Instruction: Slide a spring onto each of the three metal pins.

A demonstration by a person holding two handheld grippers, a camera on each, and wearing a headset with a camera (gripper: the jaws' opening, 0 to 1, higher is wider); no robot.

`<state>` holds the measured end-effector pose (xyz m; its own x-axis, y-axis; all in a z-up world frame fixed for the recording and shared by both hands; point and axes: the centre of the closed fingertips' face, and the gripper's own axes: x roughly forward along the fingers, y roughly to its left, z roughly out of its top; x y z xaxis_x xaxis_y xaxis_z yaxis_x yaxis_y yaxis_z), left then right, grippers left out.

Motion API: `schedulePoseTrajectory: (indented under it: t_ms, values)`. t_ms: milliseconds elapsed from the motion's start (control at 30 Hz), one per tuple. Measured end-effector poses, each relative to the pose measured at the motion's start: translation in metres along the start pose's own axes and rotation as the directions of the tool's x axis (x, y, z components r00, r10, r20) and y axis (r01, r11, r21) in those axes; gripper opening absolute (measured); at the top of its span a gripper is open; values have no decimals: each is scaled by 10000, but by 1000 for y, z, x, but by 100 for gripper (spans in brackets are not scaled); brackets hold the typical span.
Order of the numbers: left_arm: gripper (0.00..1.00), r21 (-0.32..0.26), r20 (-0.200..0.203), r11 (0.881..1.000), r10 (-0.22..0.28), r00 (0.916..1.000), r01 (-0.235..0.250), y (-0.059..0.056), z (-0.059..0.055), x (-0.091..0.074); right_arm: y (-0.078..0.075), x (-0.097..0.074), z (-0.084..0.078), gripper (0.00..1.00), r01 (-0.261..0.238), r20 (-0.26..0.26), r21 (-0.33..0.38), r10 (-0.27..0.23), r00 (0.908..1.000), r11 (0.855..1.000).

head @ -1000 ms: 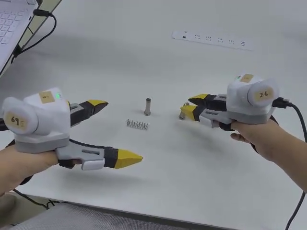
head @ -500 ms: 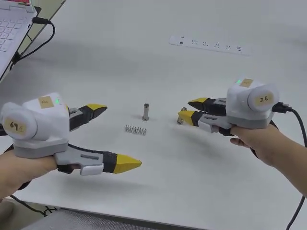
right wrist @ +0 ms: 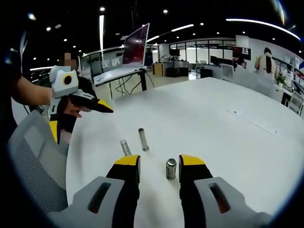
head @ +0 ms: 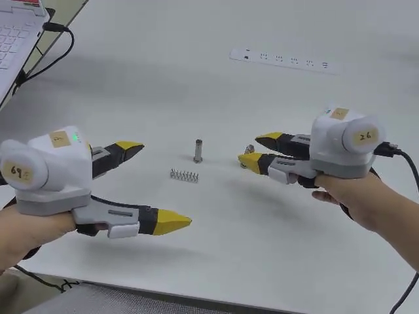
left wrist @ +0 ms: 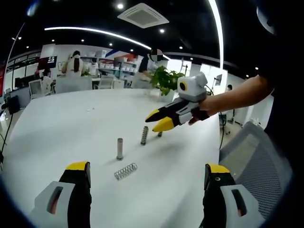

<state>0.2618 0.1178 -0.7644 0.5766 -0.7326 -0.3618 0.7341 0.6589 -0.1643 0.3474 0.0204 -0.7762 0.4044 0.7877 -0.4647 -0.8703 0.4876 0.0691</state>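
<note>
Jaws wide, left gripper (head: pixel 163 183) level.

Left tool (head: pixel 158 183) jaws spread wide, right tool (head: pixel 253 148) jaws narrowly parted, both hand-held, tips facing inward

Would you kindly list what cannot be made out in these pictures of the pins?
Head view: jaws of the right gripper hide most of the sprung pin.
Left gripper view: small object by that gripper's jaw tip, too small to identify.
Head view: laptop cut off by the edge.
</note>
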Motion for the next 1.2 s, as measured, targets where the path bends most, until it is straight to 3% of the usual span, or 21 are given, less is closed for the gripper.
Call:
schedulePoseTrajectory:
  t_ms: [600,1200]
  values:
    - [97,-93,98,9999,53,9999,-52,1,1,0,19,-16,8,33,-377,563,175,367,9977,9991]
    - [97,-160,73,9998,90,9999,-88,1,-1,-2,36,-16,-10,31,-829,362,185,822,9960,9964]
